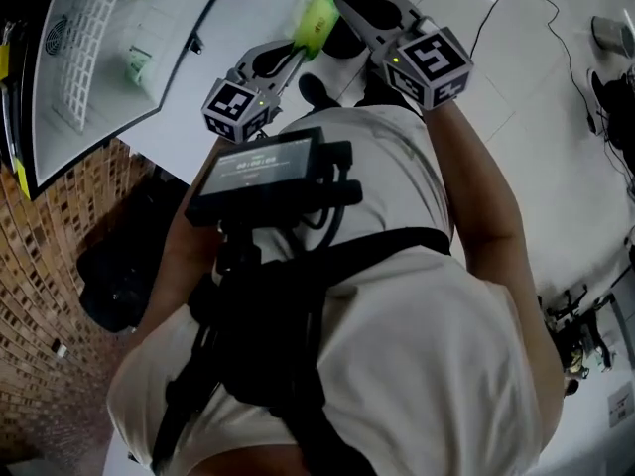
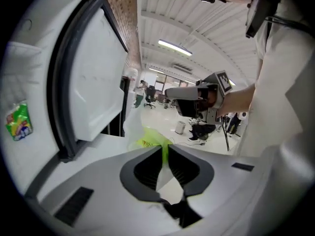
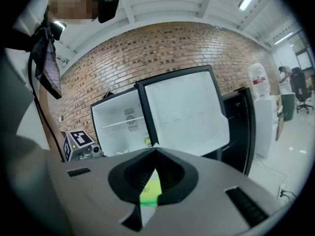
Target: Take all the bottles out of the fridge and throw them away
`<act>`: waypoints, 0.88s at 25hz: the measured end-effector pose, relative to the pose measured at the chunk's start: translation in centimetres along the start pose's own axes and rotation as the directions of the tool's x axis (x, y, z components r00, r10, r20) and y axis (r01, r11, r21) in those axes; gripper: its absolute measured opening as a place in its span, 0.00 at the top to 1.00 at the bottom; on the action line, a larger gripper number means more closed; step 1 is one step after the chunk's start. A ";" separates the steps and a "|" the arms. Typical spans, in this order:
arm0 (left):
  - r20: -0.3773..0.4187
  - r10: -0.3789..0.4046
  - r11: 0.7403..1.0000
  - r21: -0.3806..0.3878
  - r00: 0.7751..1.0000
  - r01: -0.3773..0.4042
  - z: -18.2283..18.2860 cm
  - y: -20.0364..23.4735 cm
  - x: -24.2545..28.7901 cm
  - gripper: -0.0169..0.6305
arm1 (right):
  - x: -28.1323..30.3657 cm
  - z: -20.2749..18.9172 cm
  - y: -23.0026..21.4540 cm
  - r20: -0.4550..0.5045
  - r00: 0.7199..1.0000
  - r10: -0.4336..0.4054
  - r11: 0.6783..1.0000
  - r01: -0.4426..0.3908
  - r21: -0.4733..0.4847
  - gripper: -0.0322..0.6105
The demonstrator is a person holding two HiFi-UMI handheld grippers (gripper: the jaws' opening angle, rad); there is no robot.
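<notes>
A clear bottle with a yellow-green label (image 1: 319, 18) sticks out ahead of my left gripper (image 1: 296, 50). In the left gripper view the jaws of the left gripper (image 2: 165, 149) are shut on this bottle (image 2: 147, 140). My right gripper (image 1: 342, 3) is just right of it at about the same height. In the right gripper view a green-labelled bottle (image 3: 150, 191) sits pinched between the jaws of the right gripper (image 3: 156, 154). The fridge (image 3: 123, 124) stands open behind, its door (image 3: 187, 112) swung wide. A small green item (image 3: 147, 140) stays inside.
The open fridge (image 1: 99, 58) lies at the upper left of the head view beside a brick wall (image 1: 50, 266). A dark bag (image 1: 119, 266) sits on the floor by it. Cables (image 1: 556, 28) cross the white floor. A water dispenser (image 3: 258, 107) stands right of the fridge.
</notes>
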State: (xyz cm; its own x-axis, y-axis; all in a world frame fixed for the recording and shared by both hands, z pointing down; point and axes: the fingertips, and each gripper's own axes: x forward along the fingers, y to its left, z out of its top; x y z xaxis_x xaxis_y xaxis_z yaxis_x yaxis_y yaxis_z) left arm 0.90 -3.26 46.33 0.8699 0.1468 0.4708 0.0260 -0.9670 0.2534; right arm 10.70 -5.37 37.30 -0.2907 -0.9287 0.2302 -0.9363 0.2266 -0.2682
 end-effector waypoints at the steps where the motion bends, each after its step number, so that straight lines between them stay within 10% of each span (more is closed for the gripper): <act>1: -0.028 -0.027 1.000 -0.002 0.999 0.026 -0.7 -0.3 1.1 0.90 | -0.8 -0.4 -0.6 0.003 1.000 -0.022 1.000 0.022 0.010 0.95; 9: -0.204 -0.180 0.977 -0.149 0.962 0.151 -6.7 -2.3 8.9 0.90 | -6.4 -3.7 -3.4 -0.036 0.988 -0.151 0.985 0.153 0.082 0.95; 22: -0.482 0.062 0.989 -0.088 0.874 -0.118 -14.7 0.7 14.4 0.90 | -4.9 -7.6 -5.2 -0.115 0.990 -0.080 0.987 0.095 0.130 0.95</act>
State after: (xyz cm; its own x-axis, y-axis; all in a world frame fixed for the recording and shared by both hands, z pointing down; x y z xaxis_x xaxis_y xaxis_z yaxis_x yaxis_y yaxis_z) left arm 6.18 1.25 65.70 0.5242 0.1692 0.8346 -0.1202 -0.9556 0.2692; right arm 15.46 0.23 44.70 -0.2352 -0.9040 0.3571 -0.9261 0.0969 -0.3648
